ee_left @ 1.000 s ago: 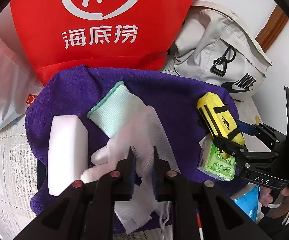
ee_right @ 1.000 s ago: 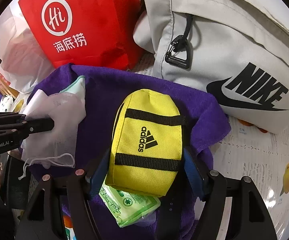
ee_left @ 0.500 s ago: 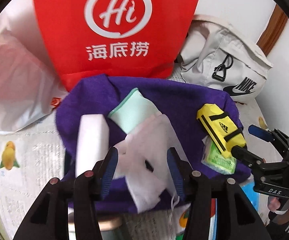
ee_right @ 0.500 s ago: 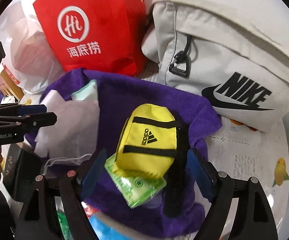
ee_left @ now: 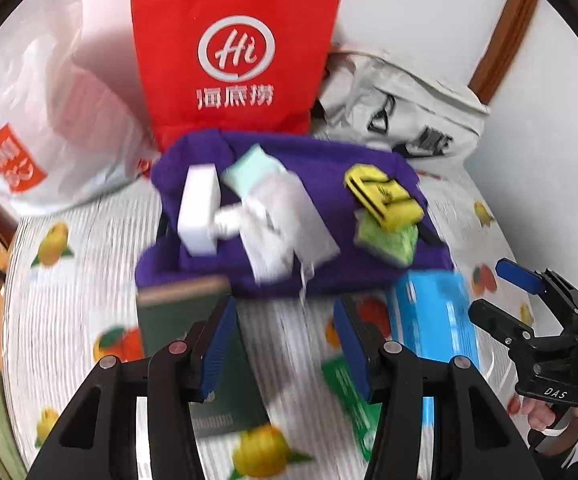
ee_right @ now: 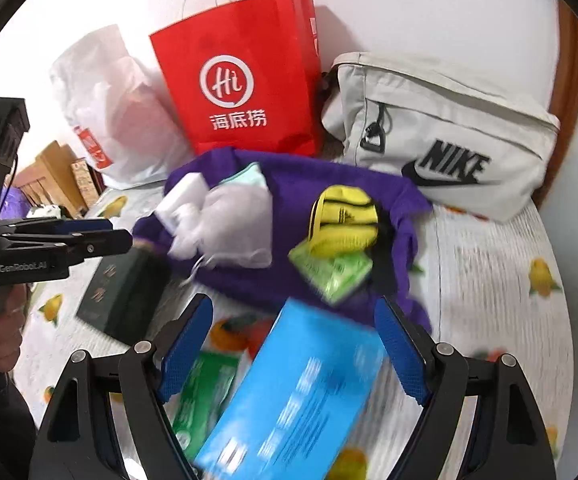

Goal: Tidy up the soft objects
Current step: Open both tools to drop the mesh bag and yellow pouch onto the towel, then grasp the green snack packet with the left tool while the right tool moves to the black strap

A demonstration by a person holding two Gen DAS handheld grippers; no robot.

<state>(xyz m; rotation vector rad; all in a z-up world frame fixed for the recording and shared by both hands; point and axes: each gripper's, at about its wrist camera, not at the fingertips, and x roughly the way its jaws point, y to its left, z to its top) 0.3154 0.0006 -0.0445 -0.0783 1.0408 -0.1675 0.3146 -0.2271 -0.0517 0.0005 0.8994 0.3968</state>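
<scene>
Both my grippers hold nothing — left gripper (ee_left: 285, 340) partly spread, right gripper (ee_right: 293, 344) wide. Yellow pouch (ee_right: 343, 222) and white mesh bag (ee_right: 233, 224) lie on the purple towel (ee_right: 329, 172).

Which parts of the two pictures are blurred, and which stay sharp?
Left wrist view: the purple towel with its items and the blue box are smeared; the left gripper is sharp. Right wrist view: the blue box blurs most; the red bag stays readable.
</scene>
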